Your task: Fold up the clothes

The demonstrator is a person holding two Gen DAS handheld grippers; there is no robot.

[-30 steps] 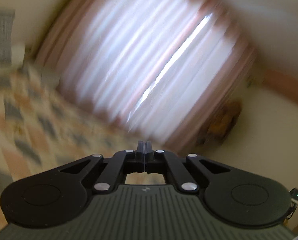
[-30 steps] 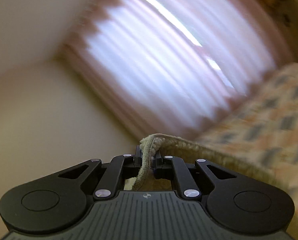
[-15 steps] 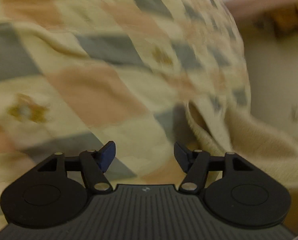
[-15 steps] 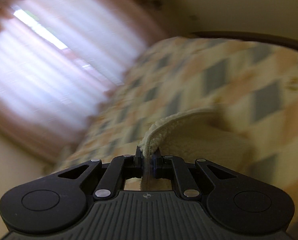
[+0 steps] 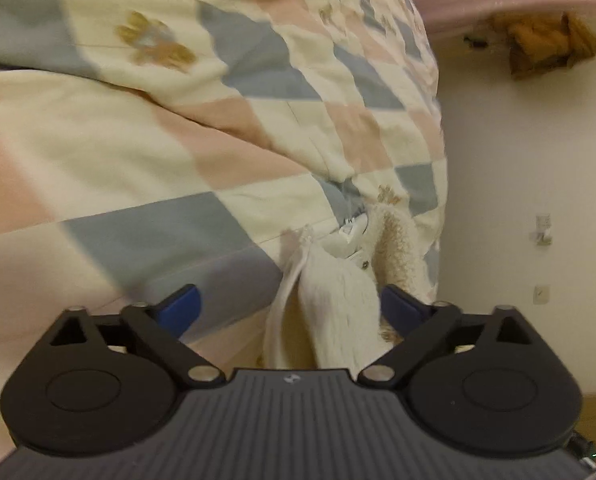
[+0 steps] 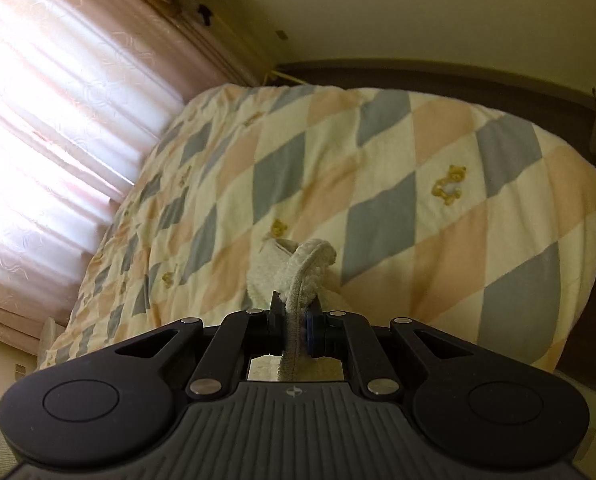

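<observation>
Checkered quilt fills left wrist view; left gripper spread wide, empty, cream fleece garment between fingers, running away forward. Right wrist view: right gripper clamped on garment edge (hem, likely), rest on quilt.

The cream fleece garment lies on the diamond-patterned quilt; pink pleated curtains hang at ten o'clock in the right wrist view.
</observation>
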